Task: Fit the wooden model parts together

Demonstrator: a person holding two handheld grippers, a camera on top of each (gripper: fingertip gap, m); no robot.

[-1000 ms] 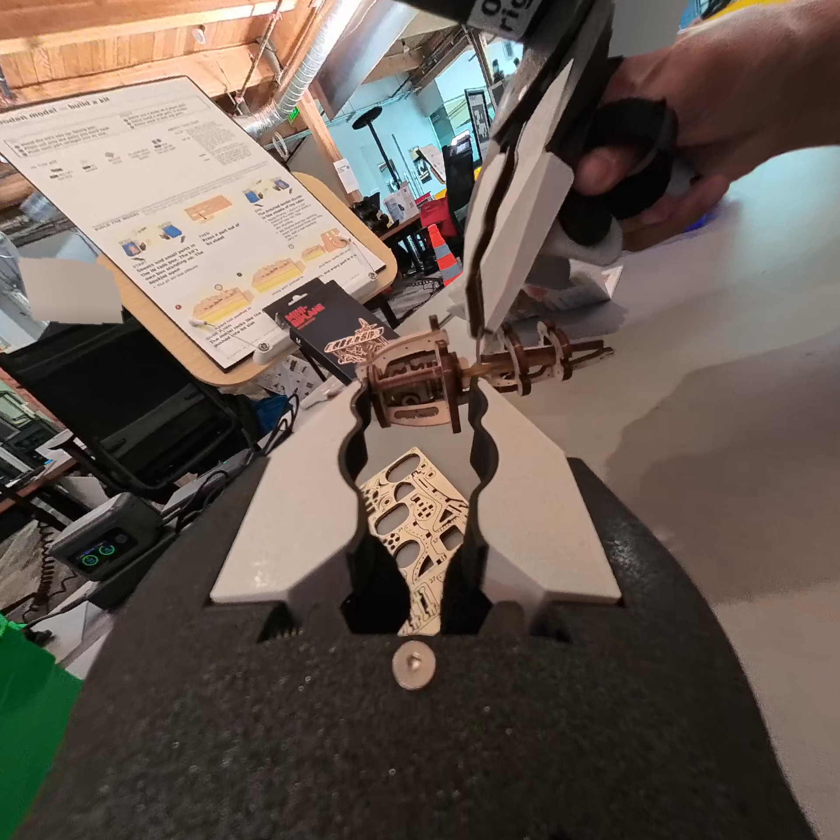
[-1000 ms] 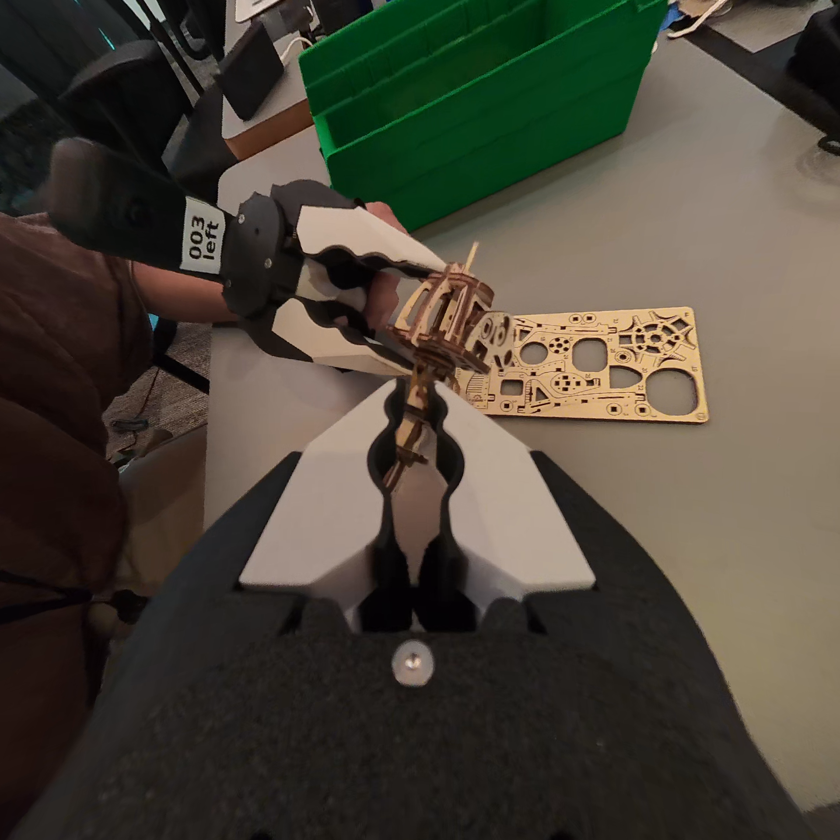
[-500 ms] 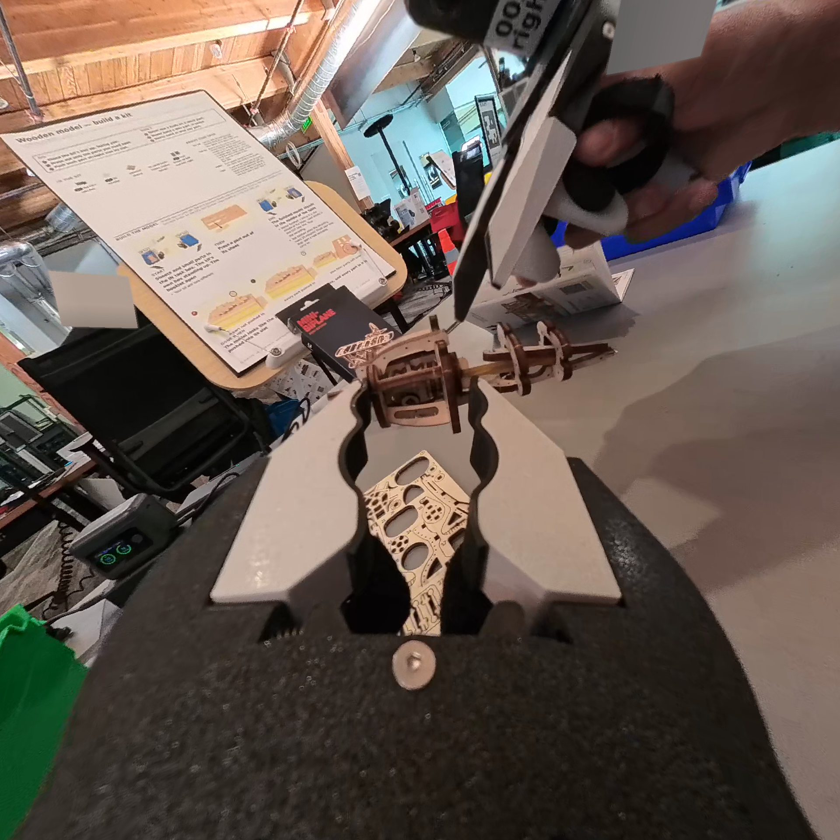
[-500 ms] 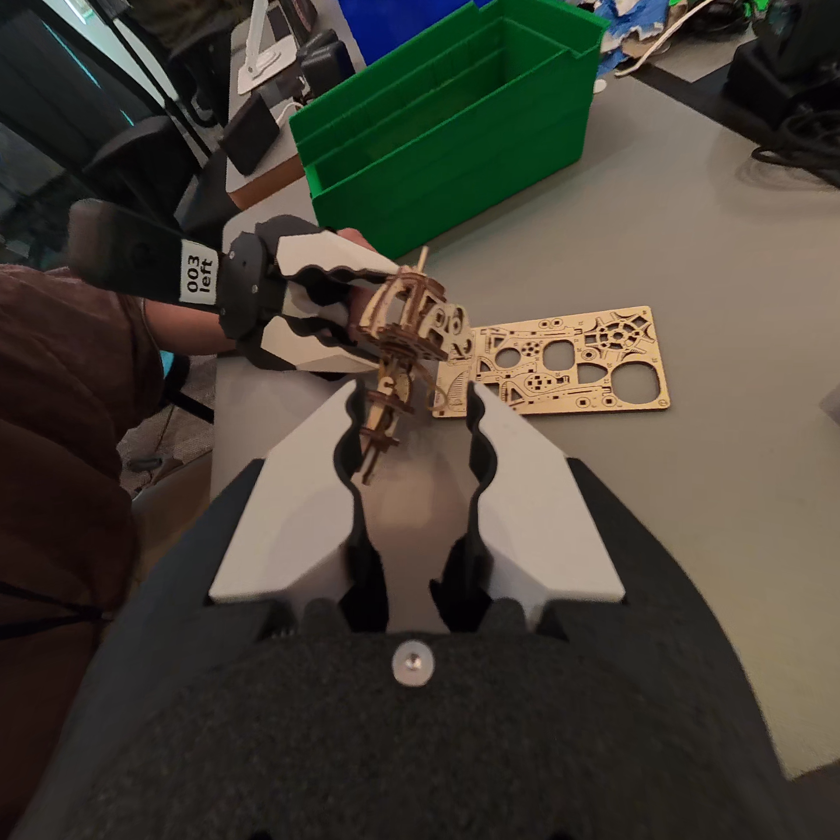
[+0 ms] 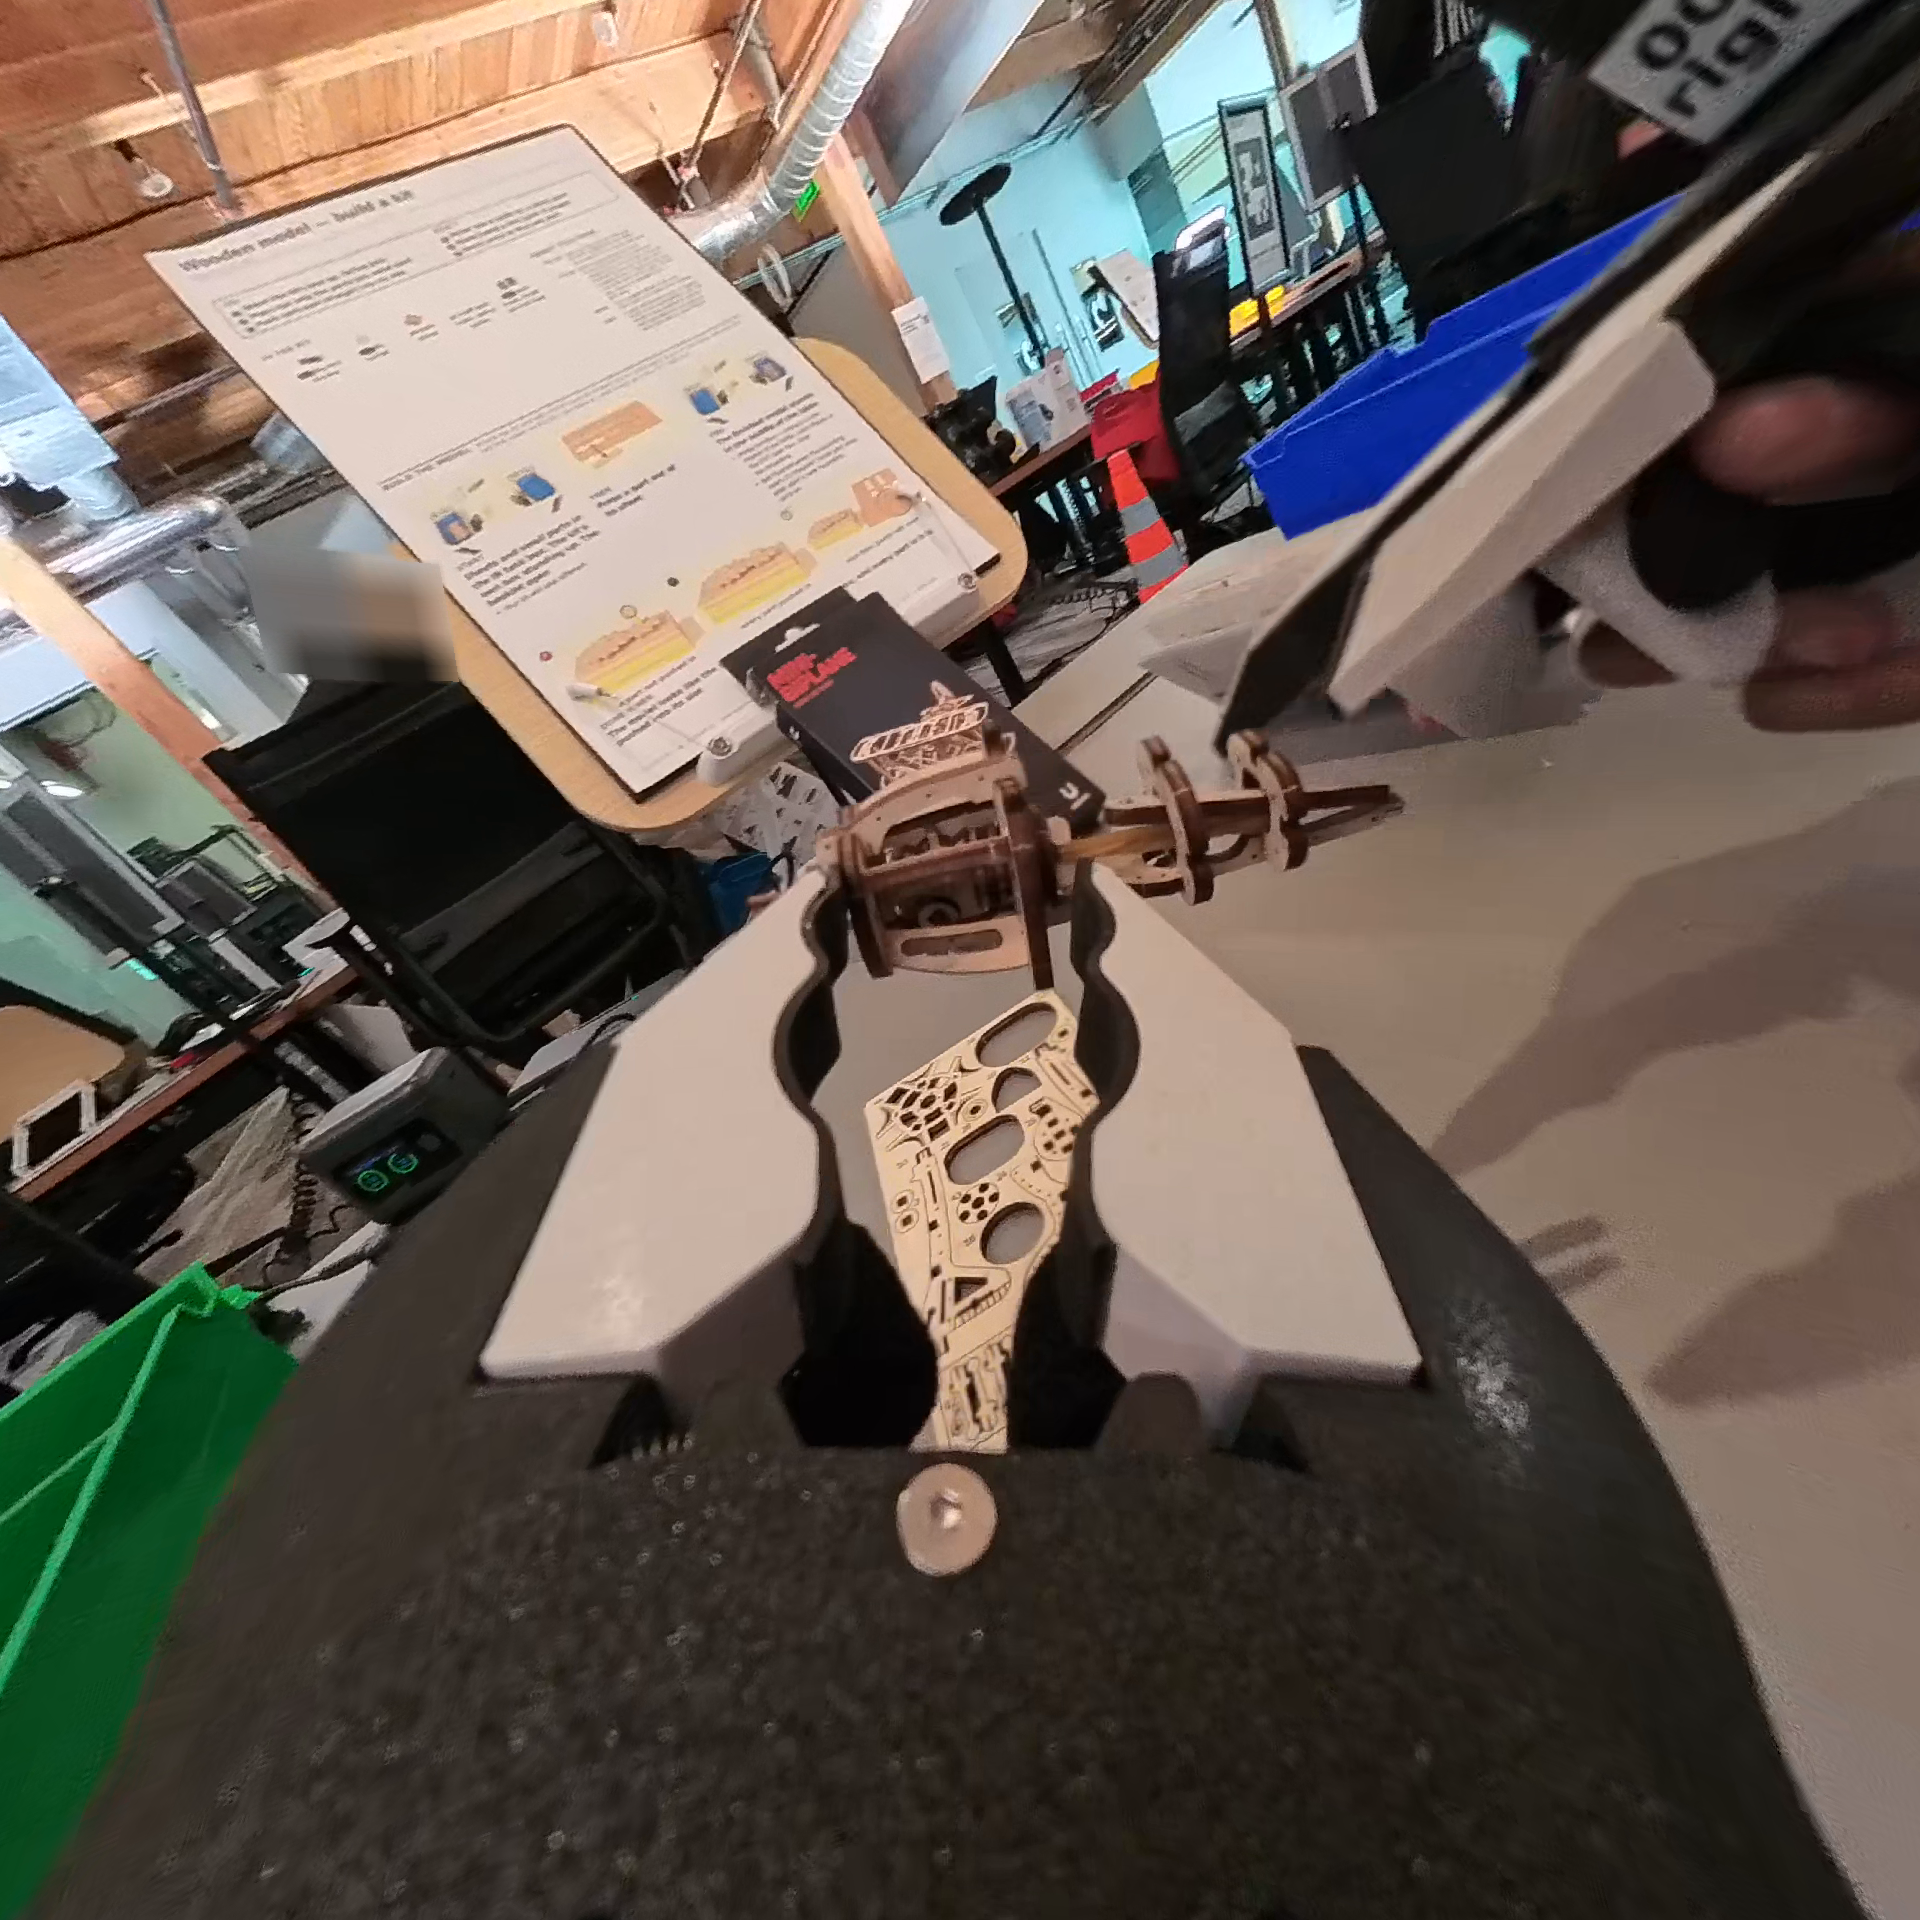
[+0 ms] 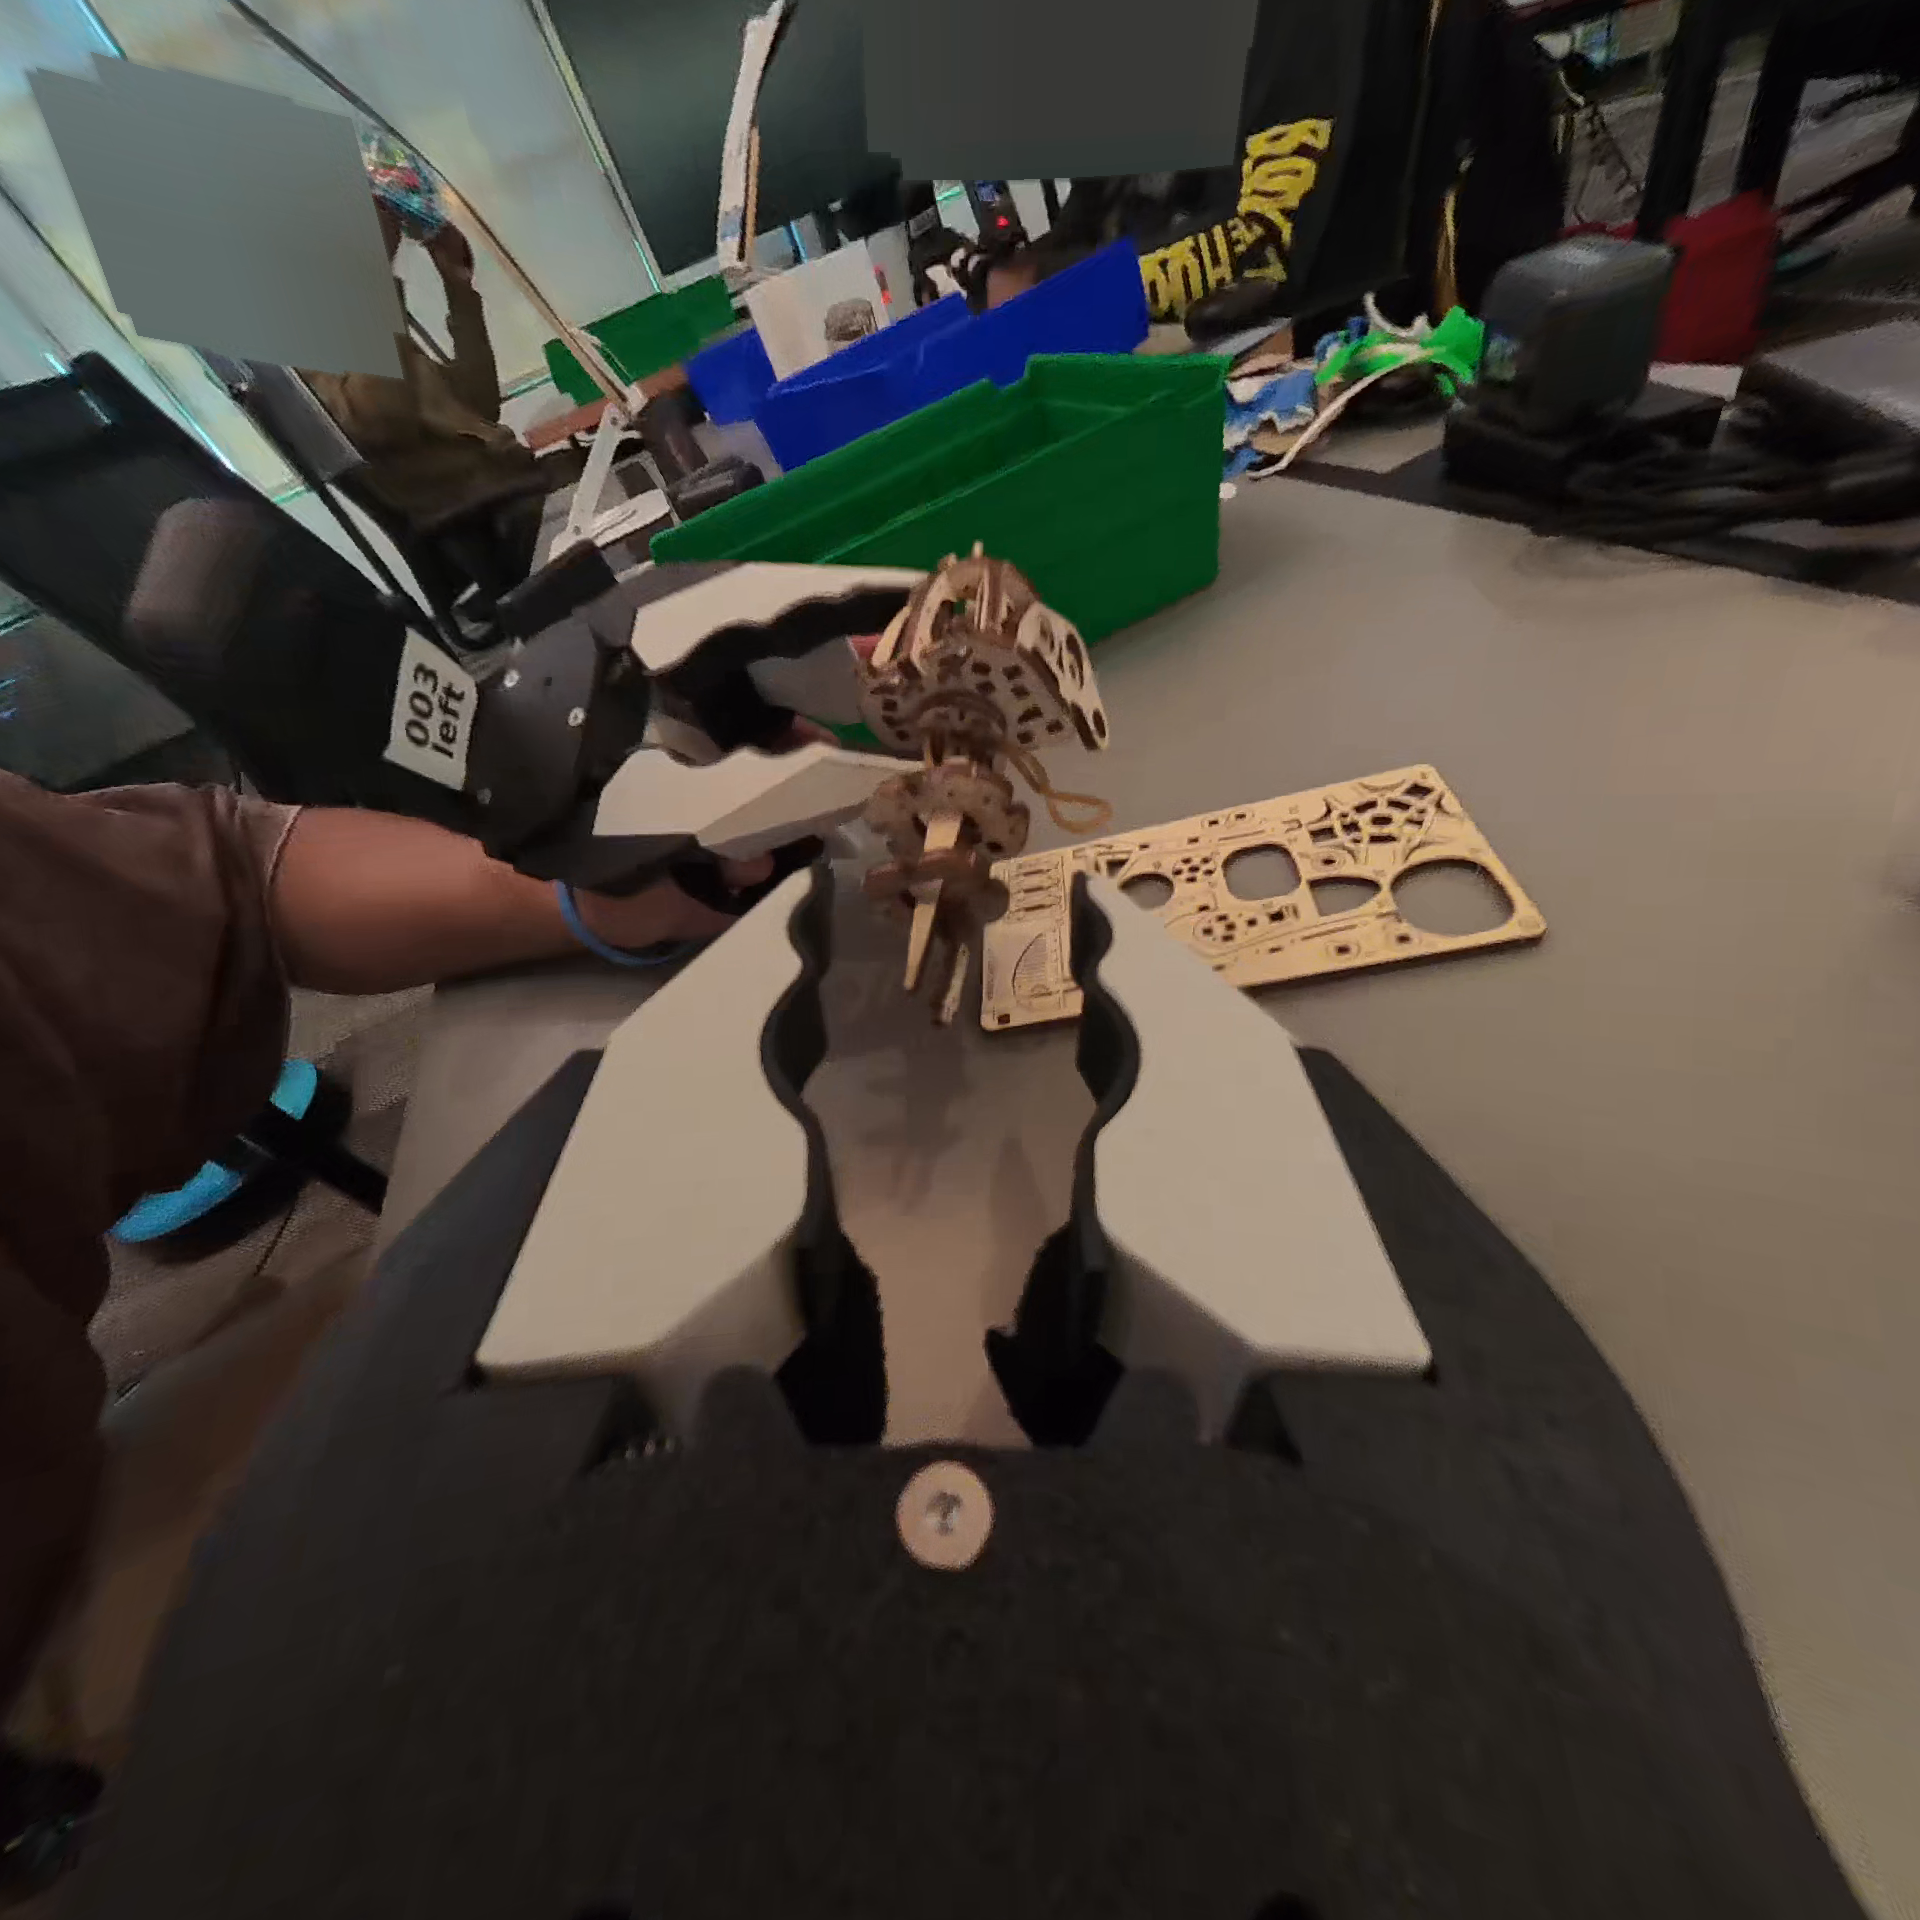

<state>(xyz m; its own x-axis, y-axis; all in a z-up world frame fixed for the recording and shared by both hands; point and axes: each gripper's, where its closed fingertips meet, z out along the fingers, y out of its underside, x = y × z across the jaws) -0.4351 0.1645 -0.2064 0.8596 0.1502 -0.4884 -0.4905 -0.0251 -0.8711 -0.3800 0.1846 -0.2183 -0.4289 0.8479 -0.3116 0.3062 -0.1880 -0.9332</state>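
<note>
Left hand-held gripper: clenched on the wooden model, held above the counter.
Right hand-held gripper: released, fingers spread around the model's tail, not touching.
Parts sheet: flat on the counter, just beyond the model.
Green bin: behind the model.

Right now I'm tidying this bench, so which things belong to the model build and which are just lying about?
Part of the job:
- wooden model, clamped in the left tongs
- punched parts sheet, flat on the table
- right tongs, open, empty

Lying about:
- green bin
- blue bin
- instruction board
- black packet
</note>
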